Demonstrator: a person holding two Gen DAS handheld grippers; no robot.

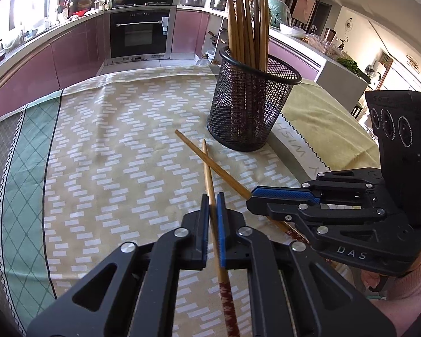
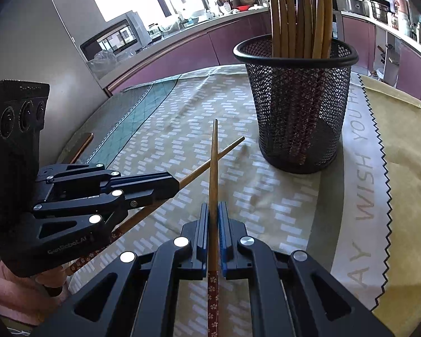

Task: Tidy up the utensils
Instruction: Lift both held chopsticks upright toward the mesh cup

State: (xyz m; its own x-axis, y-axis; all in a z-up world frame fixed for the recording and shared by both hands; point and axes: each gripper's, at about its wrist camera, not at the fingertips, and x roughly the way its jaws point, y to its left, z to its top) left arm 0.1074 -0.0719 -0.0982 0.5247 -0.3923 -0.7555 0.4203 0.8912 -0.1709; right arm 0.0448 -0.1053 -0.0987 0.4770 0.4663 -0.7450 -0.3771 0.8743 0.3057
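Note:
Two wooden chopsticks with red patterned handles cross each other just above the tablecloth (image 1: 112, 154). My left gripper (image 1: 212, 196) is shut on one chopstick (image 1: 207, 168), whose tip points toward the holder. My right gripper (image 2: 214, 205) is shut on the other chopstick (image 2: 214, 168), pinching it mid-shaft. Each gripper shows in the other's view: the right gripper (image 1: 249, 198) at right, the left gripper (image 2: 178, 182) at left with its chopstick (image 2: 227, 147). A black mesh holder (image 1: 249, 106) (image 2: 297, 106) stands just beyond the tips, upright, with several chopsticks (image 1: 247, 22) in it.
A yellow-green cloth (image 2: 401, 168) with lettering lies under and to the right of the holder. The table's far edge runs behind the holder, with purple kitchen cabinets and an oven (image 1: 139, 33) beyond. A thin brown object (image 2: 82, 146) lies at the table's left edge. A pink sleeve (image 1: 401, 286) is behind the right gripper.

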